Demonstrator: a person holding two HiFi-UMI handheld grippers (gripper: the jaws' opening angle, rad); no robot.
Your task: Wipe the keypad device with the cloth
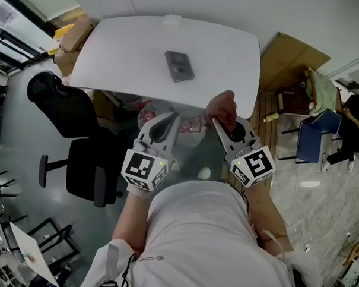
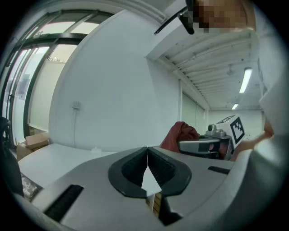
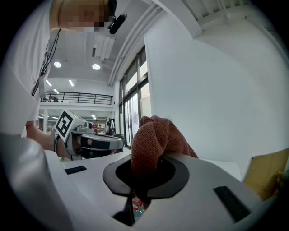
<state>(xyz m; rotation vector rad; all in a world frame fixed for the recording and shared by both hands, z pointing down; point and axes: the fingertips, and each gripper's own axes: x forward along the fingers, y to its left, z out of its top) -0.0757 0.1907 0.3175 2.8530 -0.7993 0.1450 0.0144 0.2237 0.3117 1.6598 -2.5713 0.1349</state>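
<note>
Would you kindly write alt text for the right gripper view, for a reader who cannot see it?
The right claw is shut on a bunched reddish-brown cloth that bulges above it. The left claw shows at left, a white wall at right.

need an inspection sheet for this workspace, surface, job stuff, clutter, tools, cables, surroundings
surface: white table, almost bare, looks clean.
job's things: keypad device lies flat near the table's middle; reddish cloth is bunched up, off the table.
clutter: cardboard boxes on the floor past the table's far left corner.
grippers: left tool shut, empty; right tool shut on the cloth; both held short of the table.
cables: nothing seen on the table; thin black lead at the person's side.
surroundings: black office chair left of the table; blue chair and cardboard sheet to its right.
</note>
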